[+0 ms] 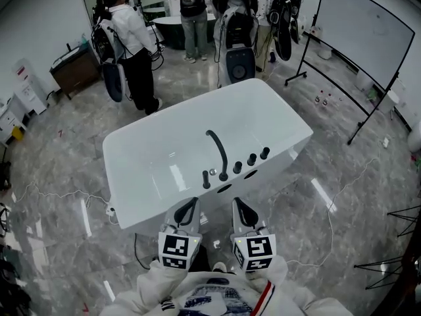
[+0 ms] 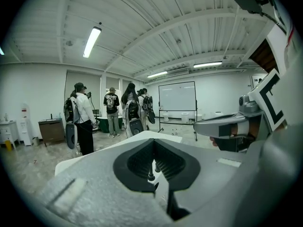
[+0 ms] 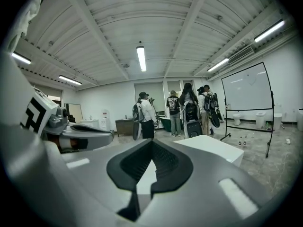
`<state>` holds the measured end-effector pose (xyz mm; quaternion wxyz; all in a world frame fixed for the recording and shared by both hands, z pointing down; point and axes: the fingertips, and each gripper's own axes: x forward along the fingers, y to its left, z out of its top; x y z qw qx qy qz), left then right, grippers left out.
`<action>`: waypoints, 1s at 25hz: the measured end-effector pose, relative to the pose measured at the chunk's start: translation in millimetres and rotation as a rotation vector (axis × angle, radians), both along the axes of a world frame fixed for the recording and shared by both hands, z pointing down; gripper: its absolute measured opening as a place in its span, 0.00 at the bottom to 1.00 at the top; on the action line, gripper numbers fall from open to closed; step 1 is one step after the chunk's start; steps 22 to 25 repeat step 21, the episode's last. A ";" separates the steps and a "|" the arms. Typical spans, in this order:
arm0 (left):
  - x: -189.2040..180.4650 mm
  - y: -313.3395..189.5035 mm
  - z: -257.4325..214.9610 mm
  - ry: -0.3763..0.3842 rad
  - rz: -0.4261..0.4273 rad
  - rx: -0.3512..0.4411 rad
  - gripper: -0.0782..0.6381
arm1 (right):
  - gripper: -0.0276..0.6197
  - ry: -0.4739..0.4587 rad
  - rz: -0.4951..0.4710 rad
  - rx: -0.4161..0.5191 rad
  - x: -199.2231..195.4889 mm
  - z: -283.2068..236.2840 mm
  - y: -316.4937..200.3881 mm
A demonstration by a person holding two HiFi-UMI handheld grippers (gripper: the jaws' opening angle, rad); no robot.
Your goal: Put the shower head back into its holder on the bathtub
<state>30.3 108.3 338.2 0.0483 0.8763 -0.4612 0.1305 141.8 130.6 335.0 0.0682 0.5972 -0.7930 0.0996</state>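
both tongs are shut tight with nothing in them. the left tongs and the right tongs are side by side, close to the person's body. they point at the near rim of the white bathtub, likely because the job is there. a black curved tap and round knobs stand in a row on that rim. the small dark stick at the left end looks like the shower head. i cannot tell if it is in its holder.
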 end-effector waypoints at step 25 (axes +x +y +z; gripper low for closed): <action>-41.6 30.9 0.2 0.015 0.053 0.001 0.11 | 0.05 0.021 0.020 0.002 -50.6 -7.4 29.5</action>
